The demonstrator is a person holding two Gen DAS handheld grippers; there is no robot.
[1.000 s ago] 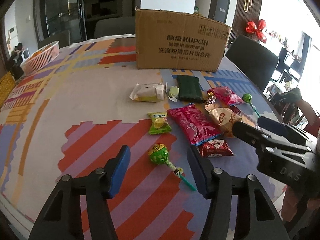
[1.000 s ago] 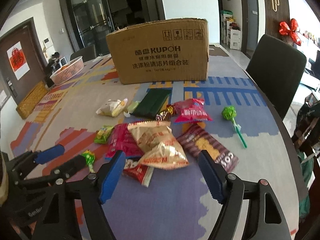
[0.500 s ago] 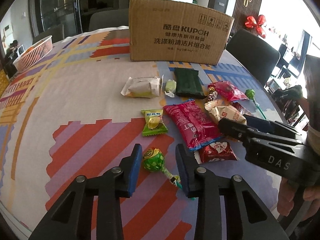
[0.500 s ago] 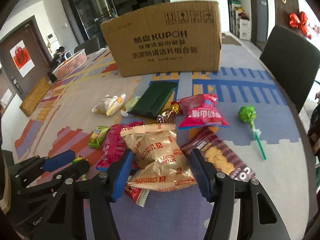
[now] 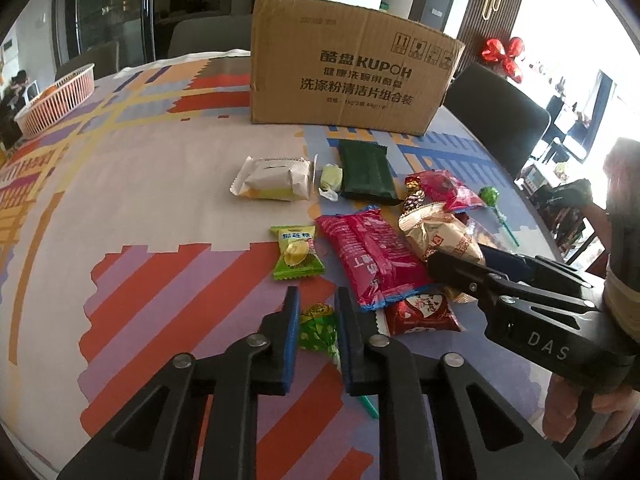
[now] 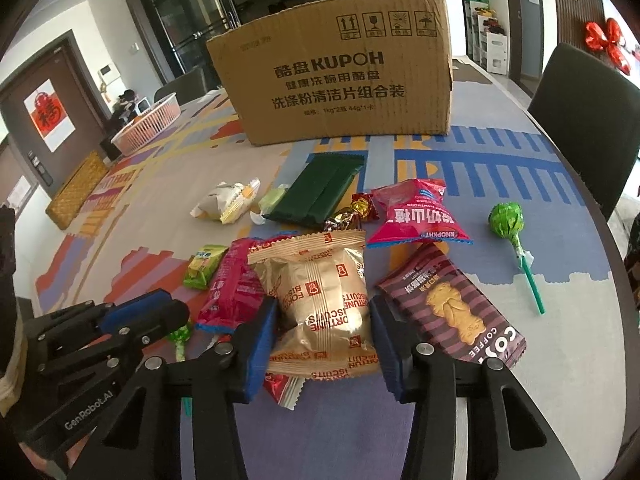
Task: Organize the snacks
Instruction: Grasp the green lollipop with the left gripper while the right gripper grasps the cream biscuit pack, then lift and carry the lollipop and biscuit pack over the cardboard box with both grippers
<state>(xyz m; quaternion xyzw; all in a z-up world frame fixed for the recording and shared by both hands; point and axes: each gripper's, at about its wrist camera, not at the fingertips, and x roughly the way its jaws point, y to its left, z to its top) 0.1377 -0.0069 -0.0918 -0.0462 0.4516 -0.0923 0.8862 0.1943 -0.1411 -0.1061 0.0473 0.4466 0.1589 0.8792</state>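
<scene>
Both claws have narrowed: left claw (image 5: 317, 322) pinches the green lollipop (image 5: 317, 326), right claw (image 6: 323, 334) seemingly grips the gold biscuit bag (image 6: 320, 300).

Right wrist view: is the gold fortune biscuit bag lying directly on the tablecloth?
No, the gold fortune biscuit bag rests on top of other packets, overlapping the red heart-print packet beneath it.

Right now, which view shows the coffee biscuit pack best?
The right wrist view: the coffee pack lies in full sight beside the right claw, label readable. In the left wrist view it is hidden behind the gold bag and that claw.
</scene>
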